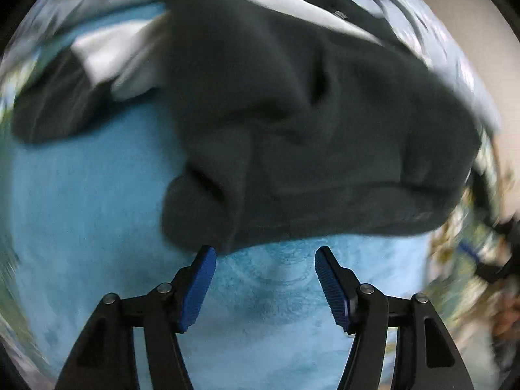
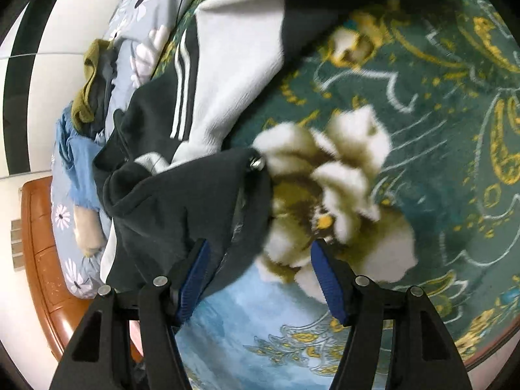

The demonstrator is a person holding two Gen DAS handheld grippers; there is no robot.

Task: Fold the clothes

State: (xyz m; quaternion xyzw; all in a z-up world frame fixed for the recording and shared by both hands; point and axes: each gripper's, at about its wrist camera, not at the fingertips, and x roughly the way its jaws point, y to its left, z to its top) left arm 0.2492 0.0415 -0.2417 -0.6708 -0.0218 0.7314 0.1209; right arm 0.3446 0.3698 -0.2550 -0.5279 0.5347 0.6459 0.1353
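Left wrist view
Tool: the left gripper [image 1: 265, 253] is seen with its jaws spread wide and nothing held between them.
Garment place: the dark garment [image 1: 312, 143] is spread over the blue blanket [image 1: 84, 227], its lower hem lying just beyond the fingertips, one blue pad [image 1: 203, 279] close to the hem's bulged corner.
Risk: a grab made here is judged likely to catch the plush blanket along with the hem, since both lie close under the pads; blur hides the exact gap.
Look: thick, matte, rumpled, with deep creases and a rolled lower edge; a pale panel [image 1: 107, 55] is shown at its upper left.

Right wrist view
Tool: the right gripper [image 2: 258, 253] is likewise parted and empty.
Garment place: the dark garment [image 2: 182, 208] is draped between the jaws from the left, over the floral blanket [image 2: 438, 149].
Risk: only one layer could be pinched, so the fold would be dragged askew; the metal snap [image 2: 256, 162] could be caught.
Look: bunched, with white stripes [image 2: 182, 87] beyond it.
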